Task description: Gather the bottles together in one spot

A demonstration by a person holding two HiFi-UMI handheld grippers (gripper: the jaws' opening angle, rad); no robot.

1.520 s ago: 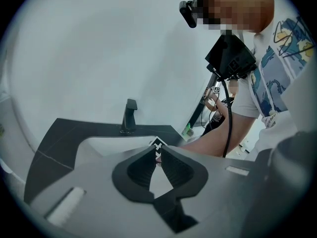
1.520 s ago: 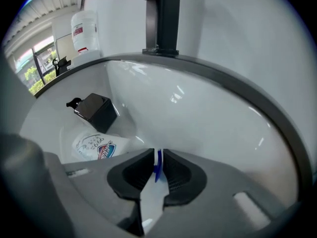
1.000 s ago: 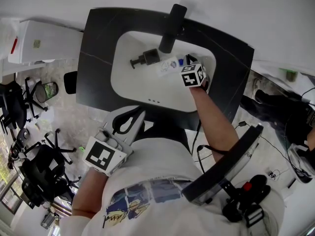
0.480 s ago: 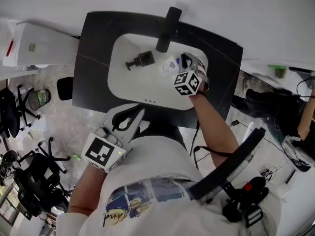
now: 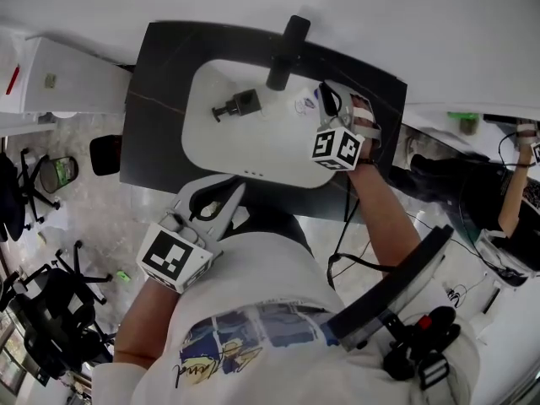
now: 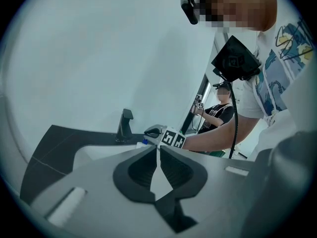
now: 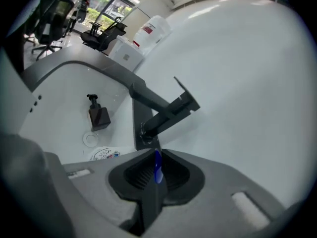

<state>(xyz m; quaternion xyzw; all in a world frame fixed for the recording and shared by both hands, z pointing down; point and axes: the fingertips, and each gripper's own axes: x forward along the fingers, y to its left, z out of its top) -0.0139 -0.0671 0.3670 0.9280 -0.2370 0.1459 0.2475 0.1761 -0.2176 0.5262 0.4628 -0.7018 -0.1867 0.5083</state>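
Observation:
A dark pump bottle (image 5: 234,105) lies on its side in the white basin (image 5: 202,146); in the right gripper view this pump bottle (image 7: 99,116) rests beside the drain. My right gripper (image 5: 327,101) (image 7: 156,168) is shut on the blue cap (image 7: 157,165) of a clear labelled bottle (image 5: 301,105) and holds it above the basin's right side, by the black faucet (image 5: 285,49). The bottle's label (image 7: 105,155) peeks out below the jaws. Close to my body, in front of the counter, my left gripper (image 5: 232,197) (image 6: 158,151) is shut on nothing.
The black counter (image 5: 152,99) frames the basin, and a white wall stands behind it. A white cabinet (image 5: 59,78) sits left of the counter. Office chairs (image 5: 34,310) crowd the floor at the left. Another person (image 5: 515,184) is at the far right.
My right gripper has risen out of the basin with the clear bottle and rolled at the wrist. The pump bottle and my left gripper have stayed where they were.

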